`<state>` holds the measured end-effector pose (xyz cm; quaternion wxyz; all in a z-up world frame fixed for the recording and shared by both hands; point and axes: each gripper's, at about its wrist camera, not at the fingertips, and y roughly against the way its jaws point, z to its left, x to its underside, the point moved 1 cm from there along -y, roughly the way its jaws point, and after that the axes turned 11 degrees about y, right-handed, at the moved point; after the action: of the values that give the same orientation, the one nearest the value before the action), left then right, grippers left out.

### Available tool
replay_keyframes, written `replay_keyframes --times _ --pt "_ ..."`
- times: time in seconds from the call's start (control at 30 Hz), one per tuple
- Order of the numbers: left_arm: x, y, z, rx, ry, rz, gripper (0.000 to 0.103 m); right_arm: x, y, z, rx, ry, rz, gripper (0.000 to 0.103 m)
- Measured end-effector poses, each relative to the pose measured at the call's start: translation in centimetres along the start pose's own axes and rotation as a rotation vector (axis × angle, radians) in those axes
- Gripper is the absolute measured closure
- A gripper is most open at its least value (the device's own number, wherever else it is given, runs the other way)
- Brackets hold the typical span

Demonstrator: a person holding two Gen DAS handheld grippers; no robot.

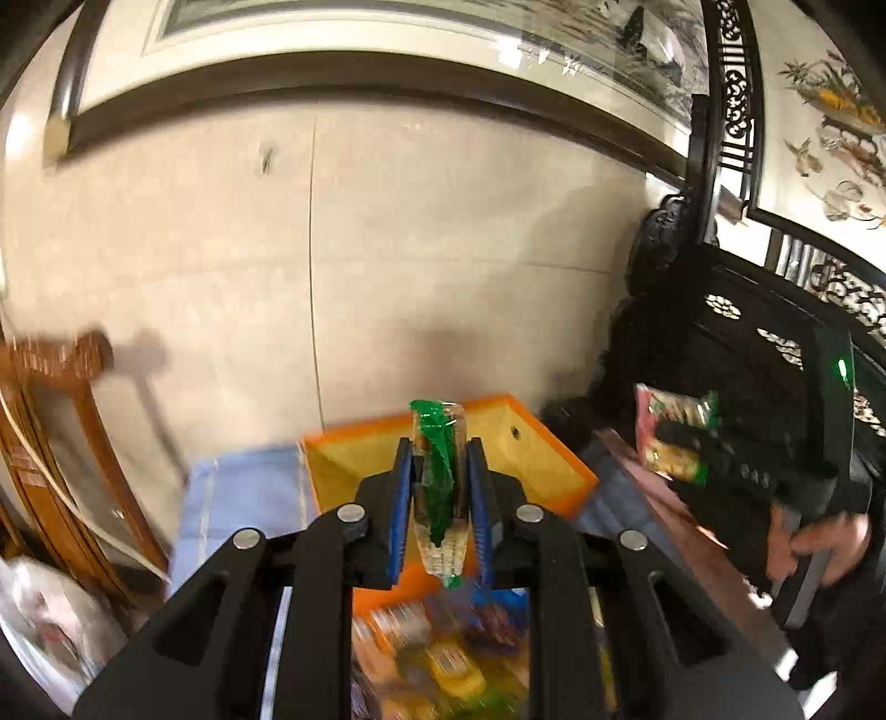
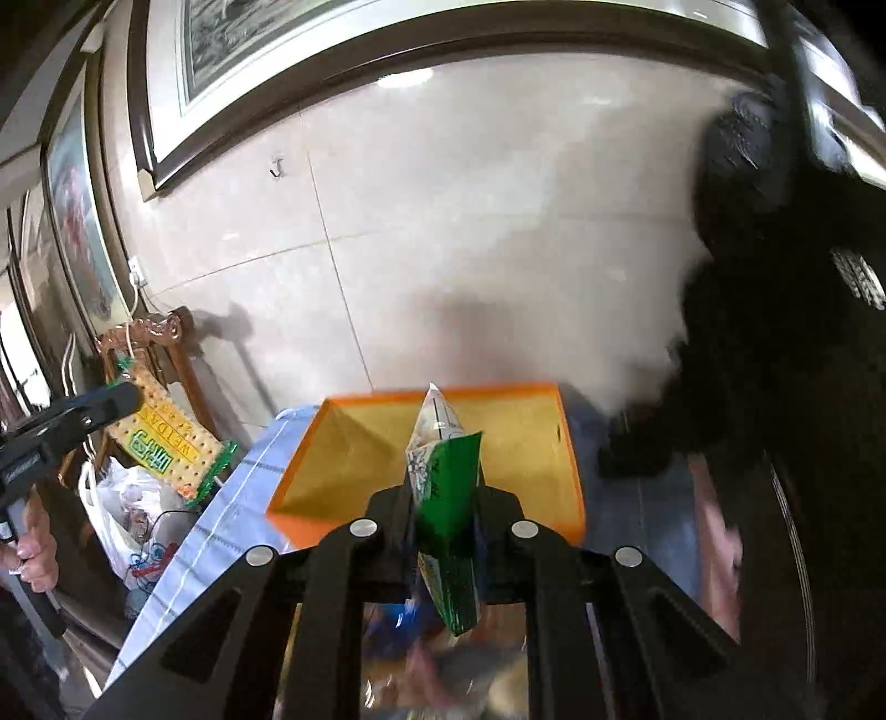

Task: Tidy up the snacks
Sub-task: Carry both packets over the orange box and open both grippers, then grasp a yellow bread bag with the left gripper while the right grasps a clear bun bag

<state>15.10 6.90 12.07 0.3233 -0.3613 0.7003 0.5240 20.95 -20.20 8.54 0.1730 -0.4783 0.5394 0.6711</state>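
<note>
Both grippers, left [image 1: 440,487] and right [image 2: 443,520], each pinching a snack packet, we should release squarely over the far orange box [image 2: 570,476].

Framed painting [image 1: 387,33], carved chair [image 2: 166,354], plastic bag [image 2: 127,509]

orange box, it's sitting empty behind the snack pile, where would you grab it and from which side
Take the orange box by its near wall, coming from above. It is an open-topped tray with thin upright walls, so one finger can drop inside and one outside the rim. The near wall faces both tools; the dark carved furniture crowds the right side. Both tools hold snack packets now, so free one first.
</note>
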Motion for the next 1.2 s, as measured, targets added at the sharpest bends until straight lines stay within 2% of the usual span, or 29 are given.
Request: replay_keyframes --times 0.07,0.13,0.23,0.27,0.3,0.33,0.37,0.4,0.53,0.6,0.7,0.73,0.87,0.93,1.0,1.13,1.2 --pt "-1.6 -1.7 0.4 0.011 0.029 0.021 0.085 -2.9 -1.8 -0.8 0.026 0.024 0.011 0.089" --pt "-2.4 -3.0 0.6 0.032 0.037 0.032 0.085 -4.2 -2.9 -1.1 0.018 0.019 0.024 0.089" --pt "-3.1 -5.3 0.7 0.016 0.014 0.038 0.085 -5.3 -4.6 -1.8 0.032 0.010 0.016 0.088" --pt "-3.3 -6.1 0.8 0.013 0.015 0.042 0.072 -5.5 -4.9 -2.1 0.048 -0.001 -0.005 0.079" --pt "-3.6 -6.9 1.2 0.002 0.021 0.040 0.049 -5.8 -5.1 -2.4 0.054 -0.011 -0.035 0.029" --pt "-3.8 -7.5 1.5 -0.032 0.035 0.031 0.009 -5.7 -5.5 -3.1 0.054 -0.027 -0.051 0.003" --pt "-3.9 -8.0 2.1 -0.078 0.071 -0.005 0.004 -5.6 -6.0 -3.1 0.082 -0.045 -0.056 0.003" --pt "-3.7 -8.4 2.7 -0.097 0.099 -0.011 0.004 -5.2 -6.2 -3.3 0.102 -0.061 -0.044 0.003" --pt "-0.9 -9.6 4.6 -0.110 0.137 0.073 0.004 -0.4 -6.1 -3.6 0.075 -0.070 0.057 0.003" --pt "1.5 -9.8 5.0 -0.115 0.125 0.113 0.004 3.4 -6.2 -3.0 0.065 -0.047 0.141 0.003" --pt "7.2 -10.6 4.5 -0.096 0.089 0.200 0.004 8.5 -6.6 -1.8 0.070 -0.028 0.240 0.003" --pt "8.7 -10.7 4.4 -0.094 0.078 0.221 0.004 11.1 -7.3 -1.4 0.057 -0.034 0.279 0.003" --pt "15.1 -13.2 4.4 -0.070 0.038 0.343 0.004 16.9 -10.0 -0.4 0.031 -0.050 0.391 0.004" --pt "17.6 -15.0 4.3 -0.065 0.037 0.392 0.004 18.9 -11.1 -0.2 0.047 -0.042 0.405 0.004" --pt "19.4 -16.7 4.7 -0.055 0.047 0.381 0.004 20.0 -11.8 0.2 0.040 -0.019 0.417 0.004" --pt "22.0 -19.1 5.8 -0.045 0.123 0.452 0.004 21.6 -12.2 0.9 0.039 0.041 0.390 0.004" --pt "23.1 -19.9 5.9 -0.089 0.126 0.490 0.004 22.3 -12.2 0.9 0.023 0.047 0.366 0.004"
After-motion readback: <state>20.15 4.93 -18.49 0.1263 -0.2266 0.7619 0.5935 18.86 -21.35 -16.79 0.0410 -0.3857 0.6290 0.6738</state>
